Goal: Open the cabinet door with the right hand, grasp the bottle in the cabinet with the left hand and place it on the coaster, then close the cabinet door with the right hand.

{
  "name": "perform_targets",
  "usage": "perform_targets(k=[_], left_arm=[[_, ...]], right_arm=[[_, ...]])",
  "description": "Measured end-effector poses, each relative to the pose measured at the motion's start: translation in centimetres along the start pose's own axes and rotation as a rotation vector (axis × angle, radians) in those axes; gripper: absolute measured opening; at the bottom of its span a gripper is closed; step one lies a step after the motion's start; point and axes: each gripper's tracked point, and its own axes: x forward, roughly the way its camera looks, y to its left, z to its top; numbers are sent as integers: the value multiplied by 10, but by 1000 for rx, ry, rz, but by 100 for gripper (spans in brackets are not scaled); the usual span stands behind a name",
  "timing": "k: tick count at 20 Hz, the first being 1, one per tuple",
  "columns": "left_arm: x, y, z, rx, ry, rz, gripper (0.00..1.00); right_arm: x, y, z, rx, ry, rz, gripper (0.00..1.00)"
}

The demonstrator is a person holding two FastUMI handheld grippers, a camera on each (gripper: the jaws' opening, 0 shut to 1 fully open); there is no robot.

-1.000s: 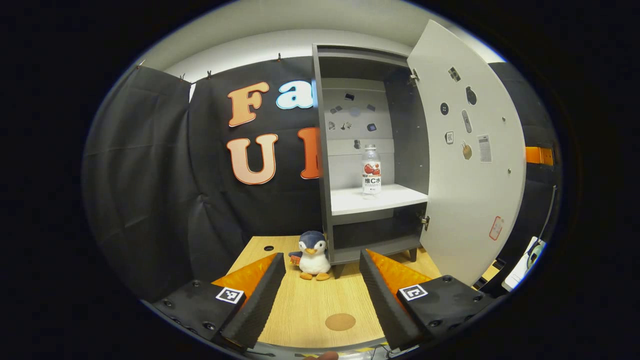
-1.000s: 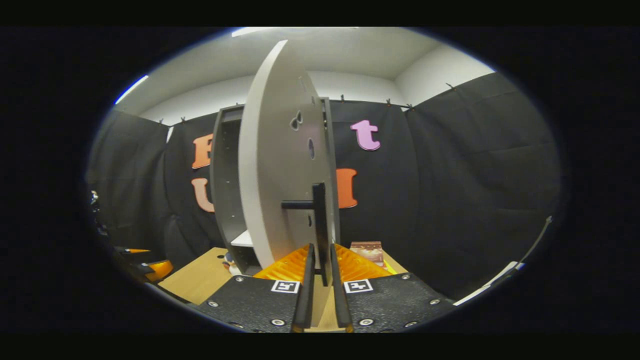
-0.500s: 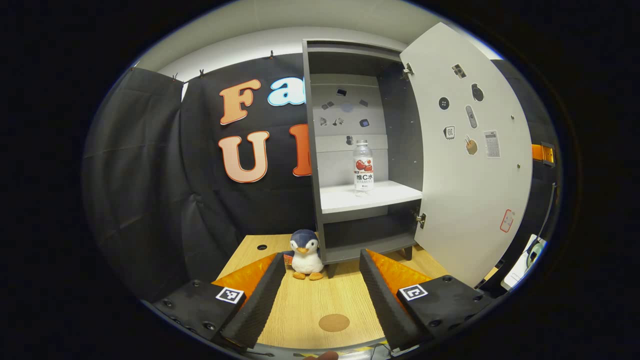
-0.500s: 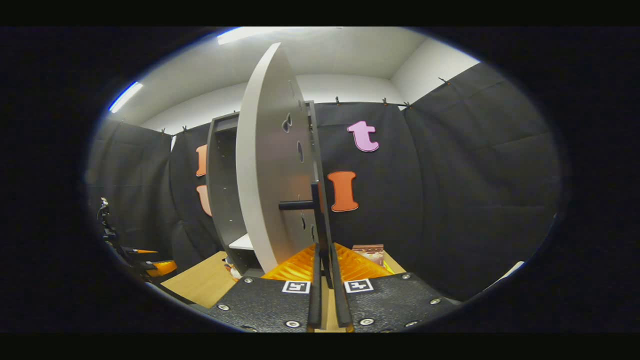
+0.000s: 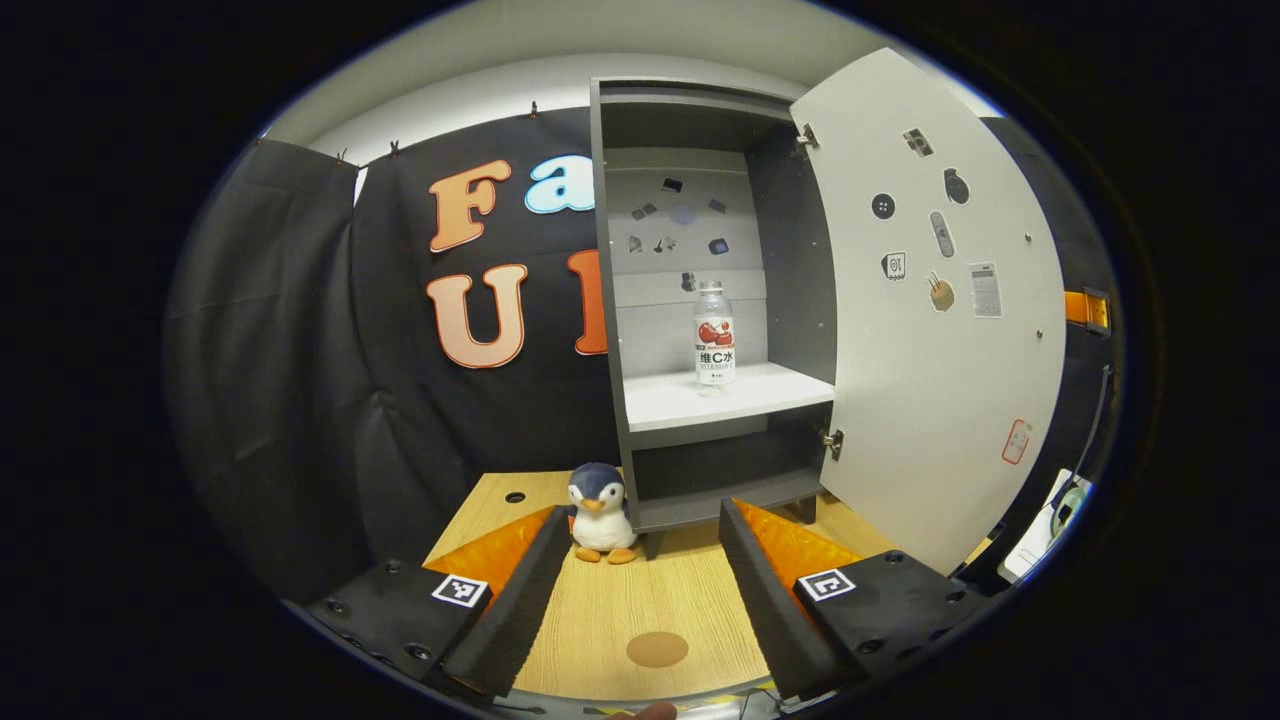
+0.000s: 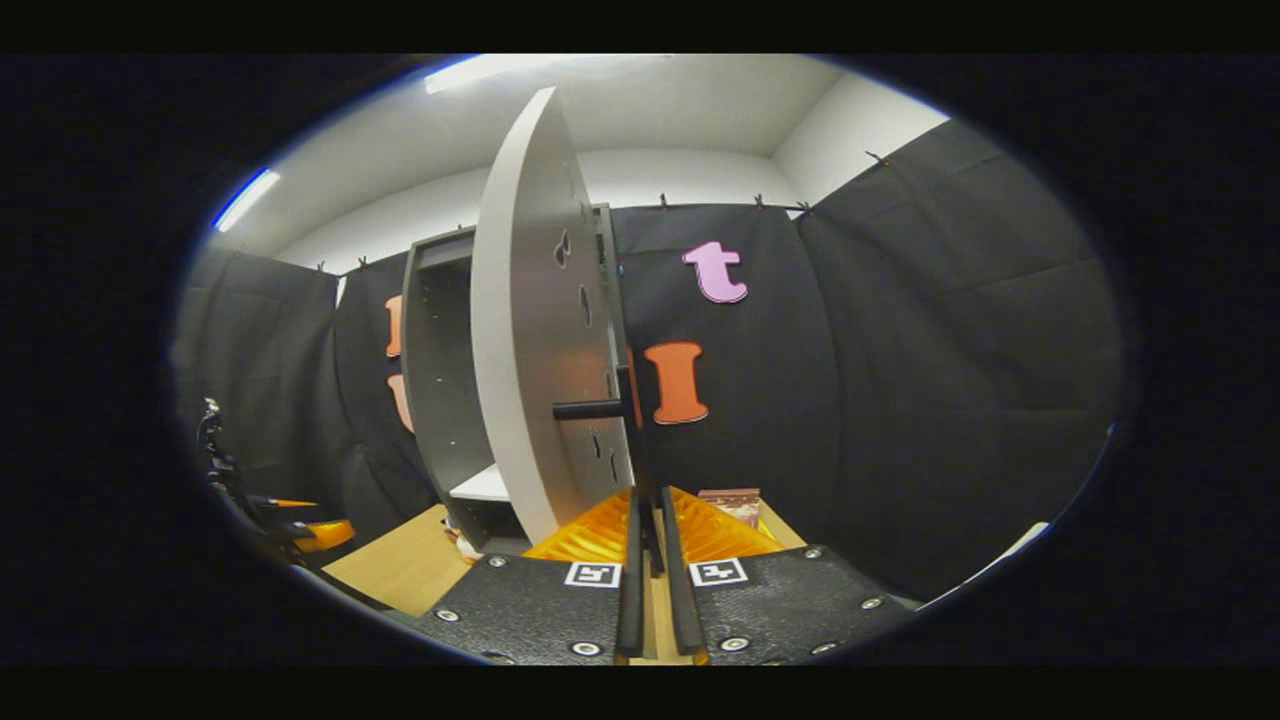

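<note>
In the left gripper view, a plush penguin (image 5: 599,511) stands left of the grey cabinet (image 5: 612,300), whose white shelf (image 5: 720,396) carries the upright clear plastic bottle (image 5: 714,334). The left claw (image 5: 640,560) gapes wide above the wooden surface (image 5: 660,600), the round brown coaster (image 5: 657,649) near between its fingers. Rightward, the white cabinet door (image 5: 930,330) stands open; the right claw (image 6: 651,535) is clamped on its dark bar handle (image 6: 640,470).

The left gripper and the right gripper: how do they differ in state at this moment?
The left gripper is open and holds nothing, while the right gripper is shut on the door handle. The left gripper faces the bottle from a distance; the right gripper touches the cabinet door. Both hang above the wooden table.
</note>
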Motion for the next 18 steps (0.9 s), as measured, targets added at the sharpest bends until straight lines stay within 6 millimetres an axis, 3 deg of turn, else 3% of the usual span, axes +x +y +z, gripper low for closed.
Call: perform_targets(k=[1,2,3,5,6,7,11,12,13,14,15,17,18], left_arm=[[0,0,2,-1,-5,0,97],[0,0,3,-1,-9,1,97],[0,1,4,0,-11,4,97],[-1,1,6,-3,-9,8,97],[-1,1,5,-6,-10,9,97],[-1,1,8,-9,-16,9,97],[8,2,16,-6,-38,-4,97],[14,-2,18,-14,-41,-14,97],[21,-3,19,-19,-43,-17,99],[31,-6,22,-22,-48,-24,97],[41,-9,27,-24,-54,-30,95],[64,-19,39,-32,-74,-57,97],[76,-24,48,-35,-90,-68,97]], right_arm=[[-5,1,2,6,-5,-2,11],[-9,-4,4,14,-3,-21,0],[-16,-4,7,17,-18,-37,11],[-33,3,16,8,-44,-54,11],[-40,6,20,6,-58,-70,5],[-49,10,23,9,-74,-75,11],[-76,46,28,12,-112,-65,11],[-79,55,30,-8,-129,-52,22],[-84,68,29,-30,-133,-34,2],[-85,84,26,-43,-138,-17,4],[-85,95,24,-43,-136,-2,14],[-83,107,20,-32,-133,7,14],[-76,110,20,-23,-131,-4,4]])
